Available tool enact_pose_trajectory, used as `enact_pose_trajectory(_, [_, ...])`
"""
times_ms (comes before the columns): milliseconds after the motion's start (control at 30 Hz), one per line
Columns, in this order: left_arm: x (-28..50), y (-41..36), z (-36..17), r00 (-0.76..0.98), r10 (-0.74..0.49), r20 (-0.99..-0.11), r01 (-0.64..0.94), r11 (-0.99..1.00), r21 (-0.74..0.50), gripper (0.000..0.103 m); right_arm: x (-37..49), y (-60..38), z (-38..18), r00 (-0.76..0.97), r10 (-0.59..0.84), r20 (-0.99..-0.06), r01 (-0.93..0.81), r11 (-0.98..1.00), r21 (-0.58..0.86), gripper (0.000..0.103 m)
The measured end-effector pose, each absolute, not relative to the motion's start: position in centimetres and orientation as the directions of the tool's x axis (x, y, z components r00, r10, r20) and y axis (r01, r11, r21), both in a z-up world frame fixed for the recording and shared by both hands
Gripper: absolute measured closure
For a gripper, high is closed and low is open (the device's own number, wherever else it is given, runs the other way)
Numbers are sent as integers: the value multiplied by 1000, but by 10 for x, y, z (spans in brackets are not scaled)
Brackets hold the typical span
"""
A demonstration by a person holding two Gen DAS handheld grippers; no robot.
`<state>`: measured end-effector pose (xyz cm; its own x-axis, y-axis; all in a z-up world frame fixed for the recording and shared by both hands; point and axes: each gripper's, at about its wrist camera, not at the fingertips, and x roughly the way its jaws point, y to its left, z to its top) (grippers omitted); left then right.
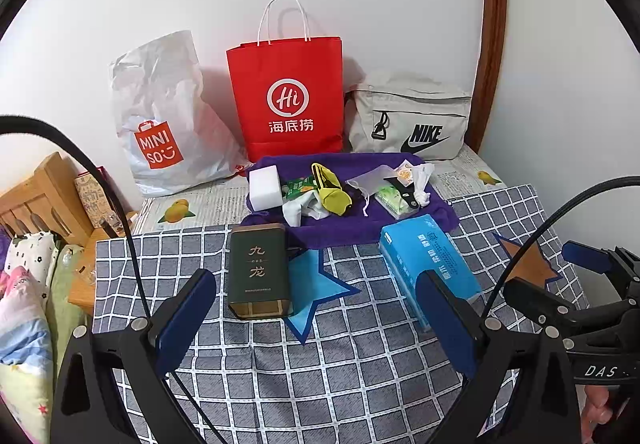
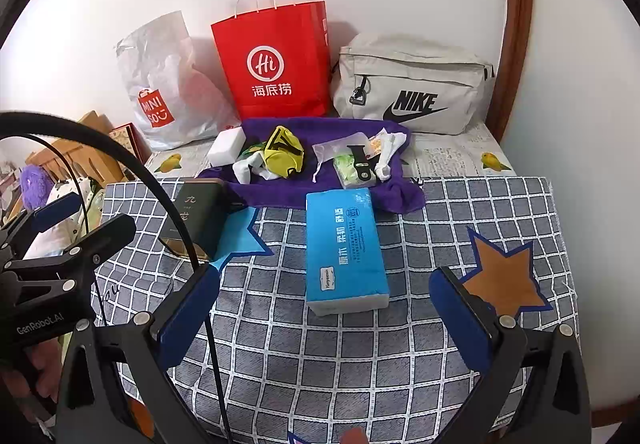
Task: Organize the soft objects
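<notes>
Watch strap clear right view, perhaps hidden left

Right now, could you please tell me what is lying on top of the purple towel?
On the purple towel lie a white sponge block, a yellow pouch, white socks, a mesh bag, a green packet and a black strap. Anything beneath them is hidden.

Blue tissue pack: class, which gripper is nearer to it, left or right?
Right. The right gripper is open just short of the tissue pack, facing it; the left gripper is open beside it, facing the green tin.
</notes>
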<state>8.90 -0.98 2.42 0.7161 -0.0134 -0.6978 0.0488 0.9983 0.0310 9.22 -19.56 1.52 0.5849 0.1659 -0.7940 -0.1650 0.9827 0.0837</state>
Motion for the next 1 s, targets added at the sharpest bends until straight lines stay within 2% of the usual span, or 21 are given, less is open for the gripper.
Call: enact_pose_trajectory(1000, [87,-6,26,716,-17,-698,51,998,27,0,89,-193,16,582,173,-795,-179,980,82,0])
